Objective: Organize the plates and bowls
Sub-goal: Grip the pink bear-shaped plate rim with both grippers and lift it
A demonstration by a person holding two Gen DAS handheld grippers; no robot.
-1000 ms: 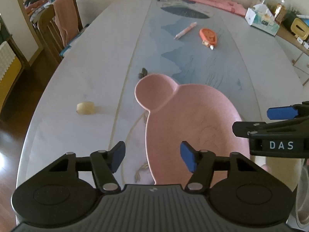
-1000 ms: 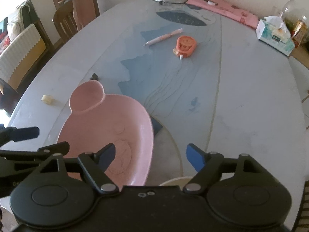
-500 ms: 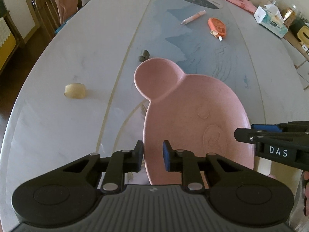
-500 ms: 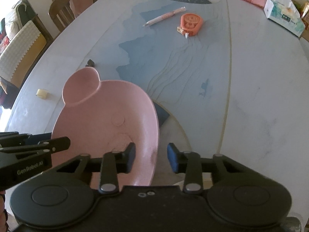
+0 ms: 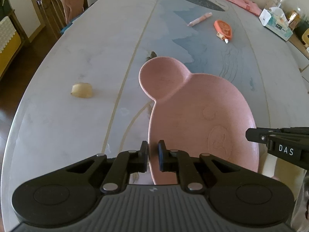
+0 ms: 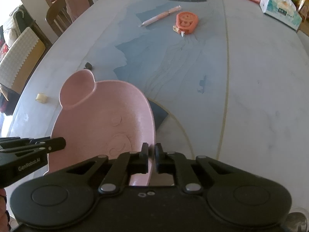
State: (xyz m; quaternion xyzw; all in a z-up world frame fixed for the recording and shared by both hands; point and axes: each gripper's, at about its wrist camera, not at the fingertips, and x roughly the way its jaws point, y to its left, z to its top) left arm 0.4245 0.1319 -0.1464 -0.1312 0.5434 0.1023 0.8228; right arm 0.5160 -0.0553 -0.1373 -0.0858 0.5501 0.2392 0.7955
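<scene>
Left wrist view: left hand-held gripper (image 5: 153, 155) clamped on the pink plate (image 5: 200, 119) at its left rim.
Right wrist view: right hand-held gripper (image 6: 151, 157) clamped on the plate's right rim.
Plate: between both, over the counter (image 6: 251, 96).
Progress: gripped; moving and placing remain.

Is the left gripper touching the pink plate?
Touching. In the left wrist view, the left gripper has its jaws closed on the pink plate's left rim.
</scene>
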